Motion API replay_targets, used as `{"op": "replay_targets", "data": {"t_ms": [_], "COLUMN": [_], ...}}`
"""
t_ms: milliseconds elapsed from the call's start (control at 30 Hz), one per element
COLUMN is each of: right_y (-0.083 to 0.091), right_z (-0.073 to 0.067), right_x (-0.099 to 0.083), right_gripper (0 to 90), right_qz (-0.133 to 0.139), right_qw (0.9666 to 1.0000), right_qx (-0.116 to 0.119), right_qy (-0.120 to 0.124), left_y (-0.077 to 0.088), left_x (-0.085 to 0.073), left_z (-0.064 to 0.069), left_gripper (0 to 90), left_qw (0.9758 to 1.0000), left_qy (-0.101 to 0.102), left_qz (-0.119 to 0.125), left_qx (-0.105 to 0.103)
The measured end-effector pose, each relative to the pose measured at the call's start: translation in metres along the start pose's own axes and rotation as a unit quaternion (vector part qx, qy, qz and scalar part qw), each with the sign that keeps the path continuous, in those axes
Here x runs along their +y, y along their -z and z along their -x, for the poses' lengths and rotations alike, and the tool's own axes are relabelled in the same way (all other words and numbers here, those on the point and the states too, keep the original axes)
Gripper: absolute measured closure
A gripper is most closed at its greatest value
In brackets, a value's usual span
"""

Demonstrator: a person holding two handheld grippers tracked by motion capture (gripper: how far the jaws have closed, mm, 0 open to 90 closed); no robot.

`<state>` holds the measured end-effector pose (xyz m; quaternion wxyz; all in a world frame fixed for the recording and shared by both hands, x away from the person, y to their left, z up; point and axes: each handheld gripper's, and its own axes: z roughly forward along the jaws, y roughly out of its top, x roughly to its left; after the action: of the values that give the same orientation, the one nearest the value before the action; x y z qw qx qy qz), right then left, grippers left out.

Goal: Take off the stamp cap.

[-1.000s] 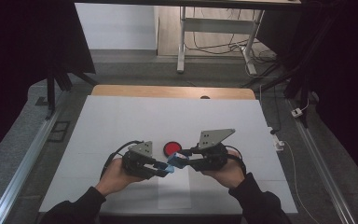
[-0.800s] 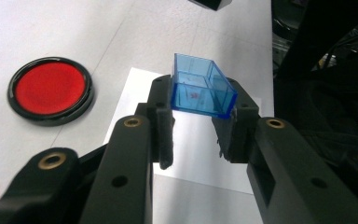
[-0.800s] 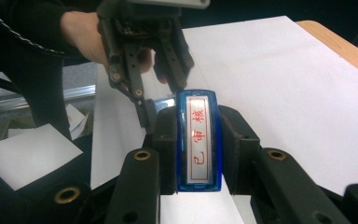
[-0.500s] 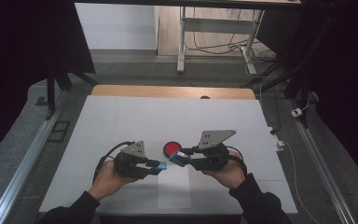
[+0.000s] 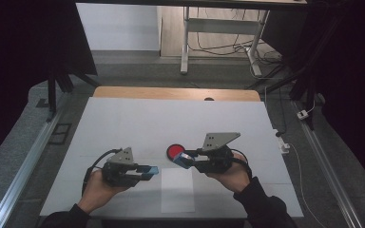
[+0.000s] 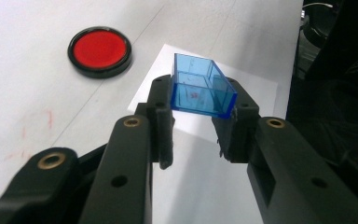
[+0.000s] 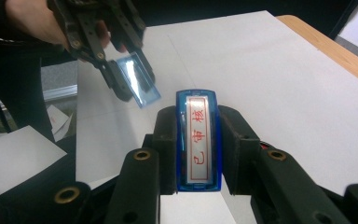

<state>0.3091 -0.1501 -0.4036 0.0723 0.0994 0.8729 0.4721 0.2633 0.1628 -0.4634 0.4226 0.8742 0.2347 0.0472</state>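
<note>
My left gripper (image 5: 147,171) (image 6: 196,109) is shut on a clear blue stamp cap (image 5: 149,169) (image 6: 200,88), held by its open end just above the white table (image 5: 123,123). A gap to its right, my right gripper (image 5: 184,159) (image 7: 199,119) is shut on a blue stamp (image 5: 180,159) (image 7: 199,140). The stamp's uncovered face carries red characters in a red frame. The right gripper view catches the left gripper (image 7: 121,70) with the cap (image 7: 140,84) farther off. A round red ink pad (image 5: 175,151) (image 6: 100,50) in a black rim lies just behind the stamp.
A white paper sheet (image 5: 178,190) (image 6: 256,88) (image 7: 14,158) lies on the table between and below the two grippers. A wooden strip (image 5: 176,93) runs along the table's far edge. Metal rails (image 5: 24,166) flank the table, with cables on the floor at the right.
The grippers were tip to tip a second ago. My left gripper has moved left with the blue cap, opening a gap to the stamp. The right gripper has stayed in place.
</note>
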Motion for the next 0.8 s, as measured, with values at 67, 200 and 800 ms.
{"op": "replay_targets", "data": {"t_ms": [67,200,800], "right_y": [0.000,-0.001,-0.001], "right_z": [0.000,0.000,0.002], "right_x": [0.000,0.000,-0.001], "right_gripper": [70.1,70.1,70.1], "right_qz": [-0.002,-0.002,-0.006], "right_qw": [1.0000,1.0000,0.9998], "right_qx": [-0.001,-0.003,-0.016], "right_qy": [-0.002,-0.005,-0.013], "left_y": [0.005,0.016,0.053], "left_x": [-0.005,-0.014,-0.056], "left_z": [0.001,0.002,0.015], "left_gripper": [68.8,68.8,68.8], "left_qw": [0.9999,0.9993,0.9929], "left_qy": [0.016,0.033,0.090], "left_qz": [0.005,0.012,0.028], "left_qx": [0.003,0.015,0.073]}}
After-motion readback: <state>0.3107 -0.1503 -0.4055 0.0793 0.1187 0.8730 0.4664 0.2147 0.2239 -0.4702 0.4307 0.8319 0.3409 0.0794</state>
